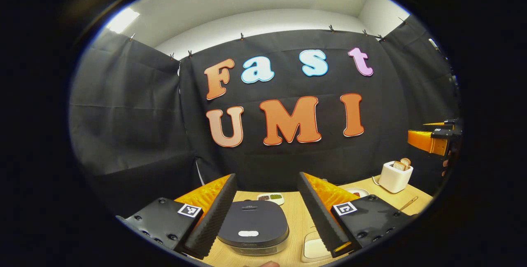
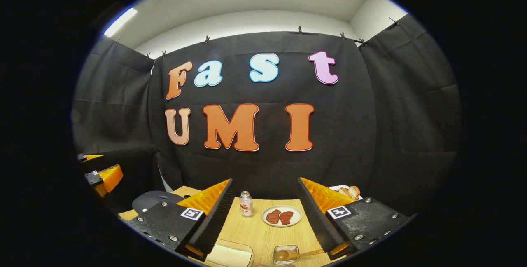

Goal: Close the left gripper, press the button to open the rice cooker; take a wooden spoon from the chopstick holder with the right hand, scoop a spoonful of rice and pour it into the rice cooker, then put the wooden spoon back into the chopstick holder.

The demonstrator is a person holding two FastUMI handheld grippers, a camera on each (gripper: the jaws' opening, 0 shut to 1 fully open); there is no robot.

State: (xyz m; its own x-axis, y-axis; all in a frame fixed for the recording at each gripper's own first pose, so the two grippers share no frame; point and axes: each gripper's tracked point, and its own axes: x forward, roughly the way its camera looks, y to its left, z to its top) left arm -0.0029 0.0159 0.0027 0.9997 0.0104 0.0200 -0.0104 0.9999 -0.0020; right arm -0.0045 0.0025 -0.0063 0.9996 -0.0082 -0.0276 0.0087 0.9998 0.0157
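Observation:
The dark grey rice cooker (image 1: 253, 223) sits with its lid down on the wooden table, a white button (image 1: 248, 233) at its near edge. My left gripper (image 1: 266, 184) hangs open above it, one finger on each side, touching nothing. My right gripper (image 2: 265, 184) is open too, with nothing between its fingers. Below it, a wooden spoon (image 2: 288, 254) lies with its bowl in a small clear square container (image 2: 285, 249). The left gripper view has the spoon's handle (image 1: 407, 204) near the table's right edge. A white tray (image 2: 228, 254) with pale contents lies beside the cooker.
A small bottle (image 2: 246, 204) and a plate of red meat slices (image 2: 282, 216) stand ahead of the right gripper, with a plate of bread (image 2: 348, 192) behind. A white toaster (image 1: 395, 175) with bread stands far right. A dish of beans (image 1: 270, 197) lies behind the cooker.

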